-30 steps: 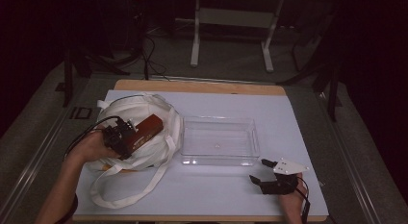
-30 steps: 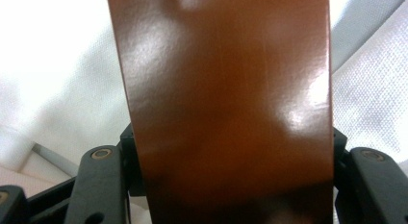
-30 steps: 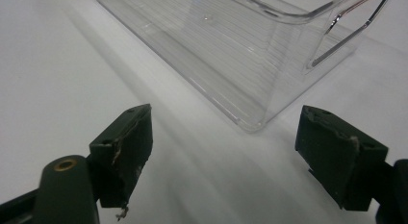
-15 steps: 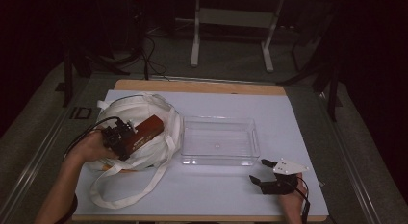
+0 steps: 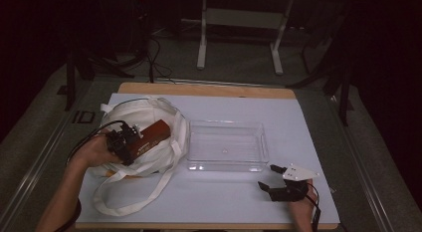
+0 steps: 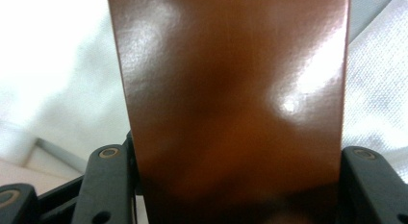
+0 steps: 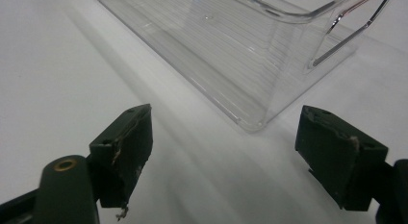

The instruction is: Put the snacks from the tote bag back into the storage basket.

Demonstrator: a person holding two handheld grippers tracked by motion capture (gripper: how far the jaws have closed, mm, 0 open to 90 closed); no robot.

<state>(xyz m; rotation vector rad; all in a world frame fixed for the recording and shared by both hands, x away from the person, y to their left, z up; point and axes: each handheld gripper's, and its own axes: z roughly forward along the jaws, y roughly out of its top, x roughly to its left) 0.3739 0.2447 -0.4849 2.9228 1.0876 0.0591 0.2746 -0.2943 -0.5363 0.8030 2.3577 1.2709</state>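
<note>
A glossy brown box [image 5: 155,134] sticks out of a white cloth tote bag [image 5: 144,110] at the table's left. My left gripper [image 5: 139,143] has its jaws on the box's two sides; they have just been closing, and in the left gripper view the box [image 6: 235,89] spans the whole gap of the left gripper [image 6: 238,156]. A clear plastic tray [image 5: 189,148] sits empty at the table's middle. My right gripper [image 5: 267,176] rests open near the front right, apart from the tray. The right gripper view has the right gripper [image 7: 223,152] aimed at a corner of the tray [image 7: 250,56].
The bag's long white straps [image 5: 124,202] loop across the white table cover [image 5: 308,127] toward the front left edge. A cable [image 5: 87,140] trails from the left gripper. The wooden table edge [image 5: 209,88] runs along the back.
</note>
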